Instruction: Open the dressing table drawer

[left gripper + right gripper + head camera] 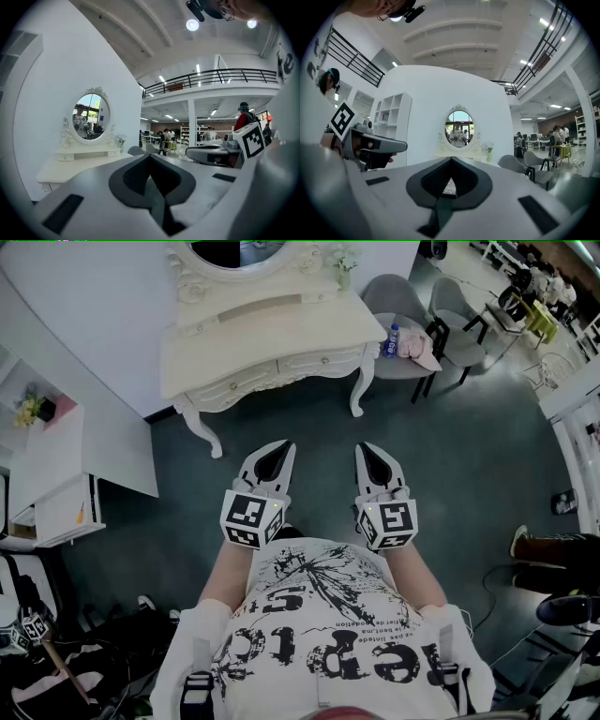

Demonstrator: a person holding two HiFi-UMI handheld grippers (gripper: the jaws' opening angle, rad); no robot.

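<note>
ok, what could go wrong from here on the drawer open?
1. The left hand-held gripper and right hand-held gripper are both shut, away from the dressing table; arriving shut would likely bump the drawer knob, not grip it.
2. The knob looks small, so a pinch may slip.
3. A hard pull could shake the flower vase standing on it.

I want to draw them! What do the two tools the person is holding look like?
The left tool and the right tool are pale grey and taper to a point, each with a dark teardrop-shaped hollow on top. Behind each sits a white marker cube with black square patterns. The person wears a white short-sleeved shirt with black lettering and a black drawing.
</note>
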